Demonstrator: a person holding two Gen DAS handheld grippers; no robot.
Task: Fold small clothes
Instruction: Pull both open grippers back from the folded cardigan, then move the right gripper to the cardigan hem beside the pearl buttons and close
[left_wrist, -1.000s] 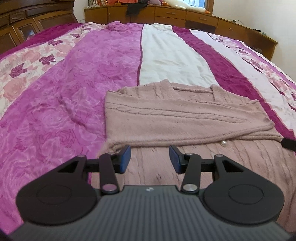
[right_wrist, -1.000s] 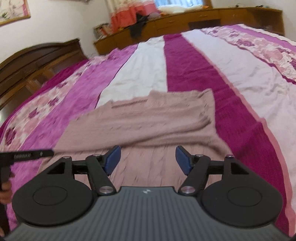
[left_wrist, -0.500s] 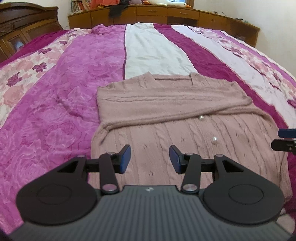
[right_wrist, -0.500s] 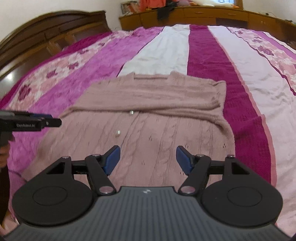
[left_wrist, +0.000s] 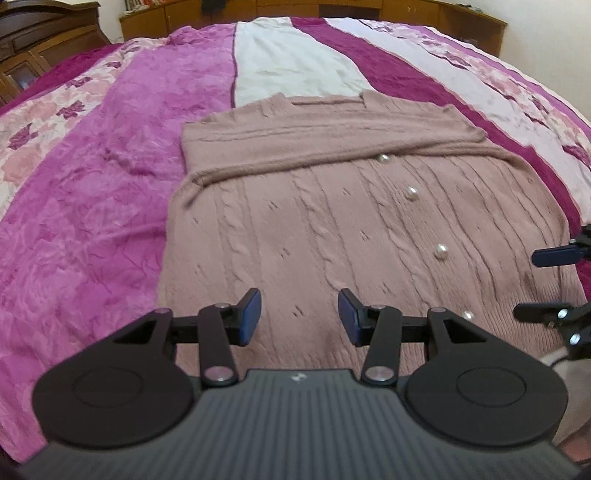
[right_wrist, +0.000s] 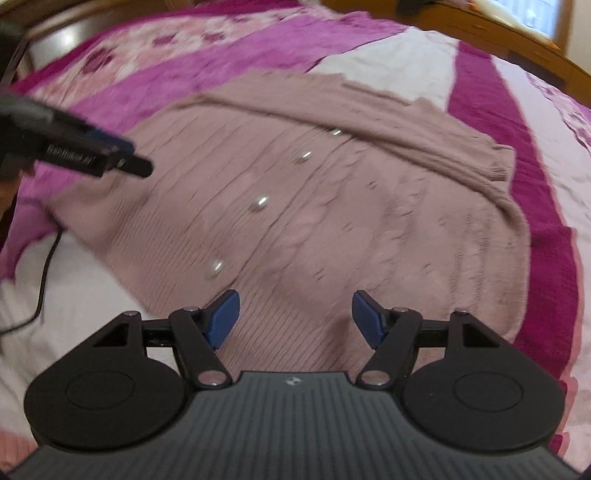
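A dusty-pink cable-knit cardigan (left_wrist: 332, 221) lies flat on a bedspread (left_wrist: 92, 192) striped in magenta, white and floral pink, its sleeves folded across the chest in a band below the neckline and a row of pearl buttons (left_wrist: 441, 252) running down the front. The left wrist view shows the garment sharply and square-on, with the neckline at the far end and wooden cabinets (left_wrist: 406, 7) beyond the bed. The right wrist view is smeared by motion and tilted, so the buttons (right_wrist: 260, 204) read as streaks, but it alone shows the cardigan's near hem reaching a plain white part of the bedding and a thin black cable (right_wrist: 44, 280) trailing there. The left gripper (left_wrist: 299, 317) hangs over the lower part of the cardigan with its blue pads apart and nothing between them. The right gripper (right_wrist: 293, 317) is likewise spread wide over the hem area, empty, its pads clear of the knit.
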